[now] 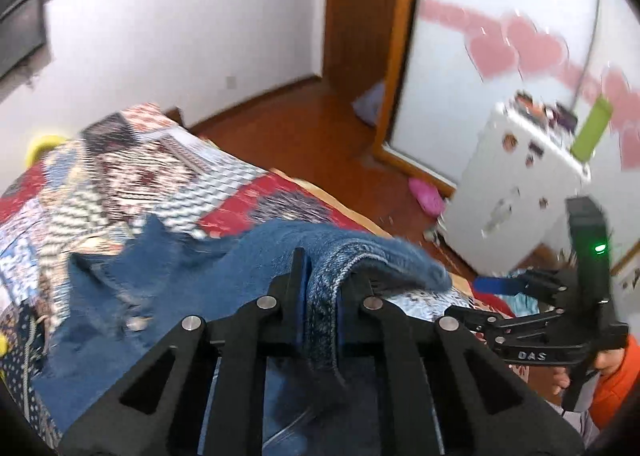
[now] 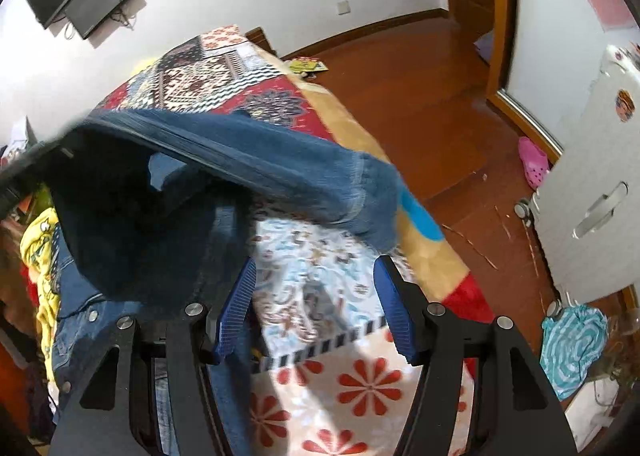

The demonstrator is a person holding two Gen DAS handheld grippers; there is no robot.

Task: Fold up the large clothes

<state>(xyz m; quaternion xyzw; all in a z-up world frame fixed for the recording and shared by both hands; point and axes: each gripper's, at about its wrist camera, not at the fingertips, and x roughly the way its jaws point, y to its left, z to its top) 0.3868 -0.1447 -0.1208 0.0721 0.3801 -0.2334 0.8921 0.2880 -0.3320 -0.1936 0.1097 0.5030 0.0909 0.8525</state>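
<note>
My left gripper (image 1: pixel 320 280) is clamped down on a hem of the denim garment (image 1: pixel 192 296), a thick seamed fold pinched right between the black fingers, and the cloth runs up out of the grip and drapes away toward ten o'clock over the patchwork bedspread (image 1: pixel 120 175). From the left wrist view I catch my right gripper (image 1: pixel 496 284) out at three o'clock, blue pad forward, with an orange sleeve (image 1: pixel 612 388) behind it at four o'clock. Switching to the right wrist view: right gripper (image 2: pixel 316 296) stands released, blue pads (image 2: pixel 240 308) well apart, nothing between them but the flowered bedding (image 2: pixel 340 384) below. The denim garment (image 2: pixel 260 159) hangs stretched as a raised band from nine o'clock across to about two o'clock of the gripper, its cuffed end (image 2: pixel 372 199) dangling just above the right-hand finger, not touching that I can tell. More denim with metal buttons (image 2: pixel 92 316) falls at eight o'clock beside a yellow cloth (image 2: pixel 40 240). Off the bed's edge, wooden floor (image 2: pixel 420 95), a pink clog (image 2: pixel 534 161) at three o'clock and a white cabinet (image 2: pixel 592 195) beyond it.
</note>
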